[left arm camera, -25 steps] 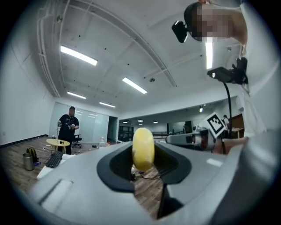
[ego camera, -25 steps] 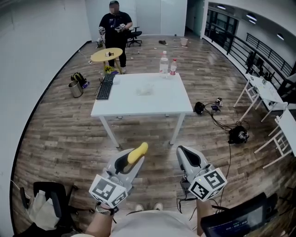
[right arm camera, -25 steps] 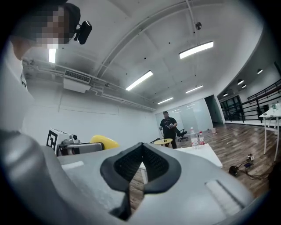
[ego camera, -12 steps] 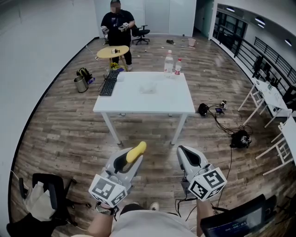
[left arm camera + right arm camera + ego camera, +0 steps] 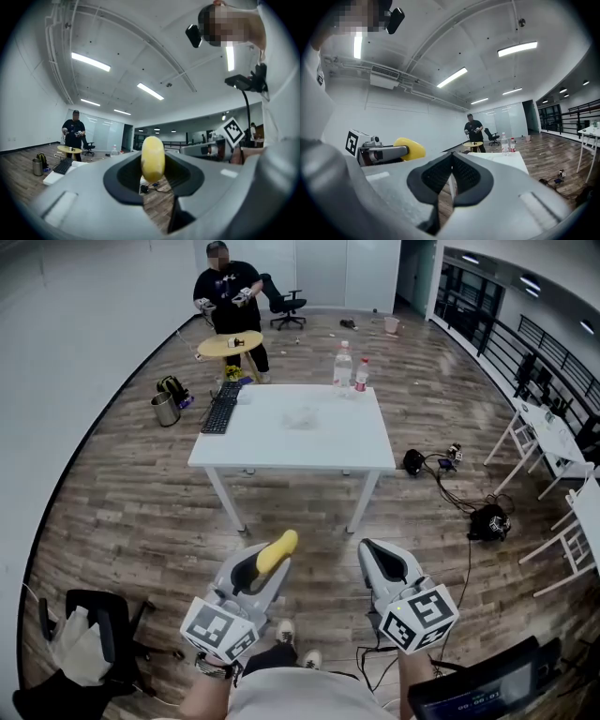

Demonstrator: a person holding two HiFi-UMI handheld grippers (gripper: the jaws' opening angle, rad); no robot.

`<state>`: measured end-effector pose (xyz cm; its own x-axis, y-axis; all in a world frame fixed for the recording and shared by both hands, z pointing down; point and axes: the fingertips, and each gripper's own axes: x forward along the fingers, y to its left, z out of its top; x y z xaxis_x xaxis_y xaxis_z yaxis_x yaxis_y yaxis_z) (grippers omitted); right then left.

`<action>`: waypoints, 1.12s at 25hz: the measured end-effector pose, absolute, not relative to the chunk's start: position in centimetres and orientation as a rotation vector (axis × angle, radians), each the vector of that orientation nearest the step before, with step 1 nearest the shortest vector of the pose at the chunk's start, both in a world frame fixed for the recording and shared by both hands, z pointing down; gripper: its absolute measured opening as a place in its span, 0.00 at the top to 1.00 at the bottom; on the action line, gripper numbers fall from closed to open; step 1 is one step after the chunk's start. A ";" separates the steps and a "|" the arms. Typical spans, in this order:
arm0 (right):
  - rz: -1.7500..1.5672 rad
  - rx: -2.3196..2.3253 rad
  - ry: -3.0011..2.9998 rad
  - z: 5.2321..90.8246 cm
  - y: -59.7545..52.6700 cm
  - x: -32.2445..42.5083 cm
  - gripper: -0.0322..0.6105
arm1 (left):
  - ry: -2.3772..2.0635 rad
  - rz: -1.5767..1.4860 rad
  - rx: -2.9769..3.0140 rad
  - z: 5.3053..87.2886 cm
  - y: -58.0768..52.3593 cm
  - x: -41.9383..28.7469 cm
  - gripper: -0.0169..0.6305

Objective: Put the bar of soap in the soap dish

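Observation:
A yellow bar of soap (image 5: 277,550) sticks out between the jaws of my left gripper (image 5: 270,562), which is shut on it; in the left gripper view the soap (image 5: 153,159) stands upright between the dark pads. My right gripper (image 5: 376,555) hangs beside it, shut and empty, its pads meeting (image 5: 451,171). From the right gripper view the soap (image 5: 412,147) shows at the left. Both grippers are held level over the wooden floor, well short of the white table (image 5: 328,444). On that table lies a small clear item (image 5: 300,418), too faint to identify.
Two bottles (image 5: 343,368) stand at the table's far edge and a black keyboard (image 5: 218,407) lies on its left end. A person (image 5: 225,296) stands behind a round yellow table (image 5: 230,345). A black chair (image 5: 94,643) is at bottom left; cables (image 5: 450,474) and white tables (image 5: 553,437) lie to the right.
Both grippers keep their places and grips. The person at the back has shifted left with arms raised. My feet now show below the grippers.

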<state>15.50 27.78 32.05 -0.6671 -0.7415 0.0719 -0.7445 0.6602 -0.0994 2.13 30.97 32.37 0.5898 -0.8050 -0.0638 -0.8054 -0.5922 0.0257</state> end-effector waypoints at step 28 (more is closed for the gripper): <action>0.199 1.288 -2.835 32.0 20.0 12.4 0.95 | 1.358 0.154 -2.865 33.2 22.6 -0.8 0.77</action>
<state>12.39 20.01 32.03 -0.6592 -0.7485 0.0718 -0.7512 0.6513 -0.1069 -0.83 22.56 33.20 0.6294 -0.7735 -0.0739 -0.7704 -0.6336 0.0706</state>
